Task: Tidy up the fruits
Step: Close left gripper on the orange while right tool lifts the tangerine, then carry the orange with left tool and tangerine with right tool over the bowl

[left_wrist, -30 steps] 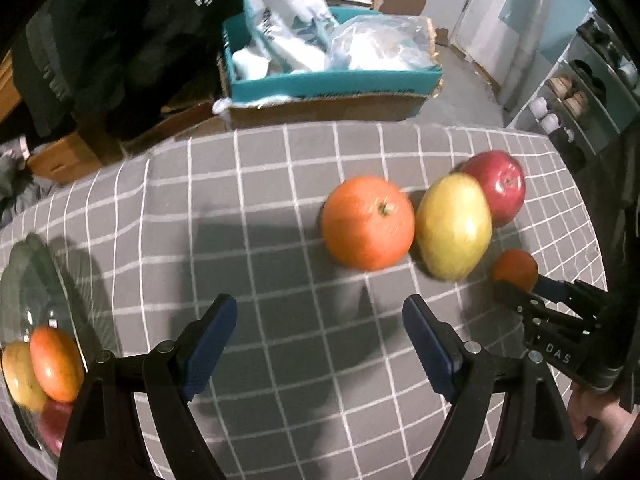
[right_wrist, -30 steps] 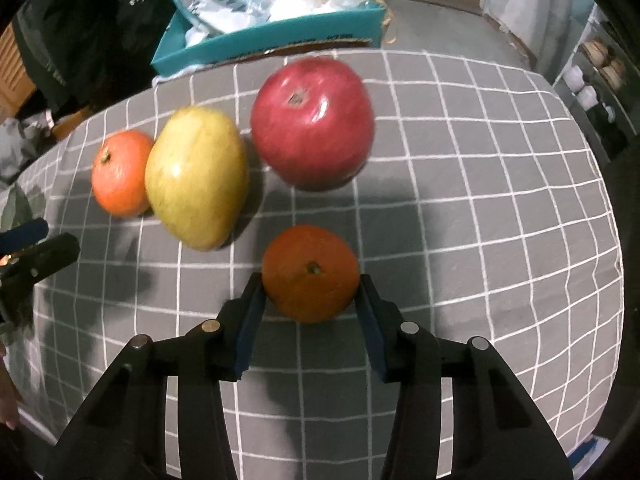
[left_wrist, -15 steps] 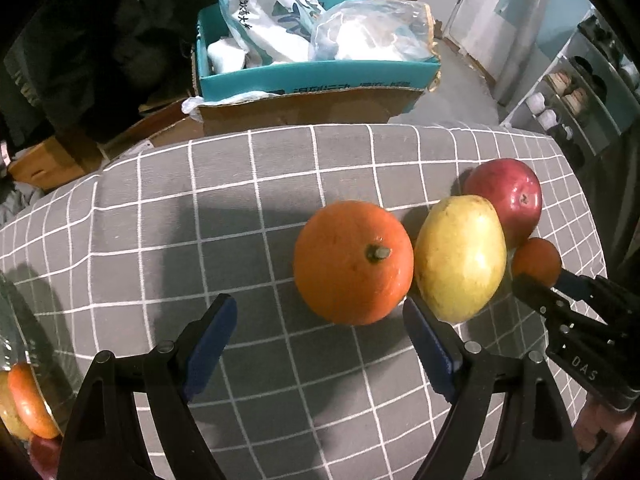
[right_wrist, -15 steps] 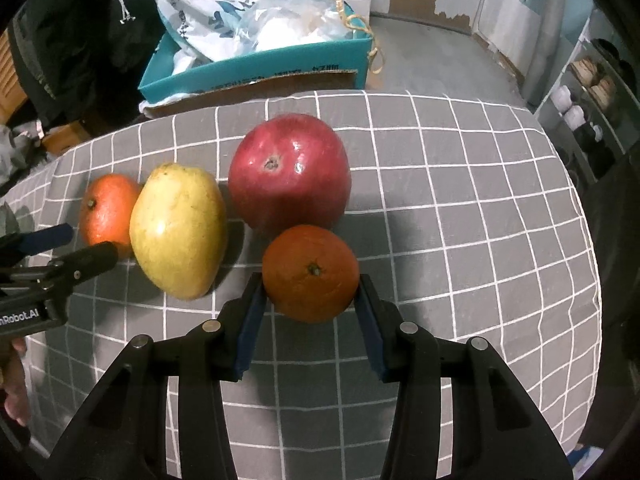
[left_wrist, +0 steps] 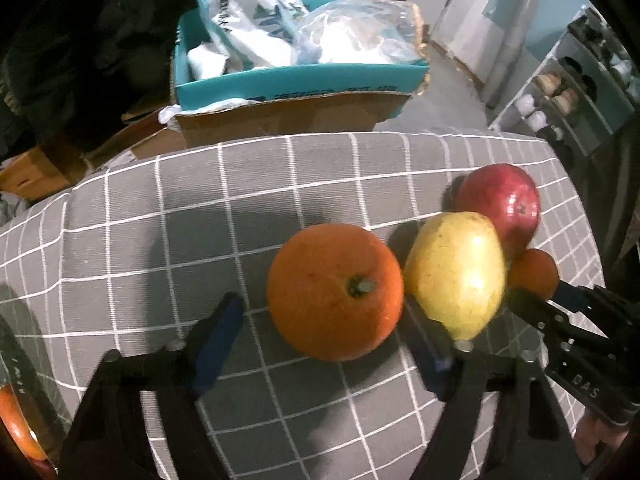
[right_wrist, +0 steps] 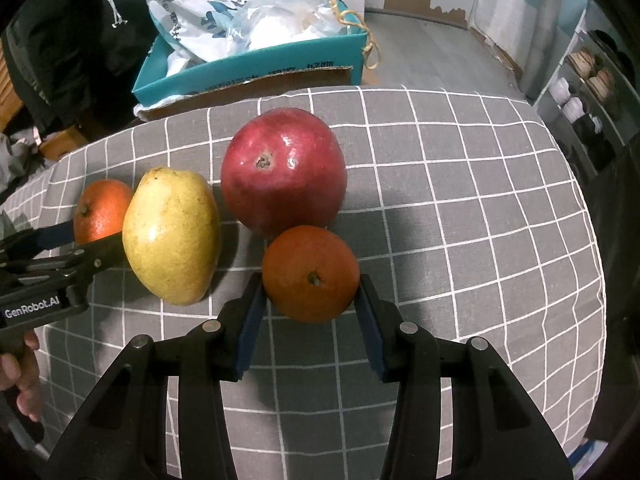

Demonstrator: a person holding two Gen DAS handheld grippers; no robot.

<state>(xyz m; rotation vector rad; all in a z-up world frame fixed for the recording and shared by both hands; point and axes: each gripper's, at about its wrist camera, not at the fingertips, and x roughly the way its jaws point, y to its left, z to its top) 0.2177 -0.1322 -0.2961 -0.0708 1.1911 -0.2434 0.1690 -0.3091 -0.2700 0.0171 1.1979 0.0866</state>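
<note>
A big orange lies on the grey checked cloth between the fingers of my left gripper. Its jaws are closing; a gap still shows beside the left pad. Touching the orange's right side is a yellow mango, with a red apple behind it. My right gripper is shut on a small orange in front of the red apple. The right wrist view shows the mango, the big orange and the left gripper at the left.
A teal cardboard box full of bags stands behind the table's far edge. A shelf unit is at the right. An orange-red fruit in a glass bowl shows at the lower left. The cloth curves down at the edges.
My left gripper came forward and down until the big orange lay between its fingers, and its jaws narrowed. The right gripper kept its hold on the small orange and barely moved.
</note>
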